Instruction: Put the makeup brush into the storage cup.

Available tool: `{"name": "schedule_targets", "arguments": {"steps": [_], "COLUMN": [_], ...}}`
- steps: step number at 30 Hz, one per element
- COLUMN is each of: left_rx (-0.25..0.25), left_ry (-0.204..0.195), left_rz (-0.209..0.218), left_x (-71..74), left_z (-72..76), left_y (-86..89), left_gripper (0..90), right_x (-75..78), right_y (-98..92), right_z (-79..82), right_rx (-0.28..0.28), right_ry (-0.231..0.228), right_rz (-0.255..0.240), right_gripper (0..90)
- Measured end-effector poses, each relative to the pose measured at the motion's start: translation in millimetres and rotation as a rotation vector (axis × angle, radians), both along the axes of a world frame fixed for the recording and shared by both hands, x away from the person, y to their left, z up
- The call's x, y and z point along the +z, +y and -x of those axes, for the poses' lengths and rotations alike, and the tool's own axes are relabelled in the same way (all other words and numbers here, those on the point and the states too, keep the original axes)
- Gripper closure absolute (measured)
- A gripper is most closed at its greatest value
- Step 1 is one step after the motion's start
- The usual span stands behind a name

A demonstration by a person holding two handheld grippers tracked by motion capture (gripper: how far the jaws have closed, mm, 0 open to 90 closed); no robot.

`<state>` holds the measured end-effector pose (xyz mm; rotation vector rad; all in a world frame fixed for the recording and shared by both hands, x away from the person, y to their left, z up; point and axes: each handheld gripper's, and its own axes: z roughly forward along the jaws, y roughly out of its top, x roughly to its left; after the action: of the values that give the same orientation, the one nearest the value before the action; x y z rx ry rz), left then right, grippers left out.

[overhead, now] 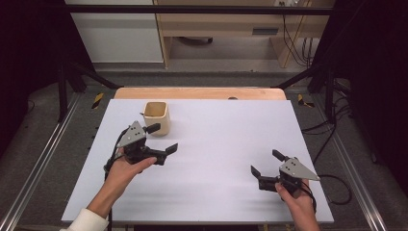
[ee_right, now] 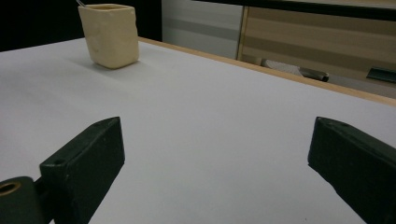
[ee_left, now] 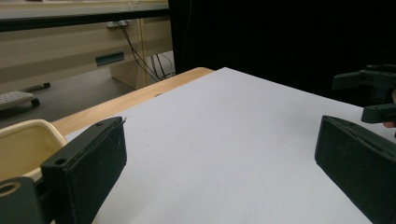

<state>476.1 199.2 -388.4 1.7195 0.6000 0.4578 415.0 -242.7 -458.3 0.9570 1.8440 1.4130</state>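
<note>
Fingers (overhead: 155, 128) of the left gripper (overhead: 162, 139) gape wide, empty, just beside the cream cup (overhead: 157, 117).

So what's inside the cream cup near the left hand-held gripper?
The cream cup stands upright and open-topped. The high view shows only a pale inner wall; its bottom is hidden by the rim. In the right gripper view something thin pokes above the rim, too small to identify.

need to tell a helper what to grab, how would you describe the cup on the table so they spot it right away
Start at the white table and go to its far edge, left of centre. There stands the cream cup, squarish, upright, open at the top, just beyond the left gripper. It is the one pale, standing thing there; the grippers are black.
</note>
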Motion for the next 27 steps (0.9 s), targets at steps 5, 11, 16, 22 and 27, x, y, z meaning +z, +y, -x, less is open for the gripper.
{"name": "schedule_targets", "arguments": {"steps": [5, 11, 16, 22, 27], "left_rx": [0.001, 0.018, 0.004, -0.011, 0.003], "left_ry": [-0.016, -0.025, -0.031, -0.040, -0.048], "left_rz": [-0.014, -0.011, -0.011, -0.031, -0.042], "left_x": [-6.0, -14.0, -17.3, -21.4, -25.9], "left_z": [7.8, 17.6, 25.3, 32.1, 37.8], "left_y": [3.3, 10.4, 13.4, 17.1, 24.0], "left_gripper": [2.0, 2.0, 1.7, 1.6, 1.4], "right_x": [-0.1, 0.0, 0.0, 0.0, 0.1], "right_y": [0.4, 0.6, 0.9, 1.1, 1.1], "right_z": [0.1, 0.3, 0.3, 0.5, 0.5], "right_rx": [0.000, 0.001, 0.001, 0.000, 0.000], "right_ry": [-0.001, -0.003, -0.003, -0.003, -0.003], "right_rz": [0.005, 0.008, 0.009, 0.009, 0.009], "right_gripper": [4.0, 3.9, 3.9, 3.8, 3.8]}}
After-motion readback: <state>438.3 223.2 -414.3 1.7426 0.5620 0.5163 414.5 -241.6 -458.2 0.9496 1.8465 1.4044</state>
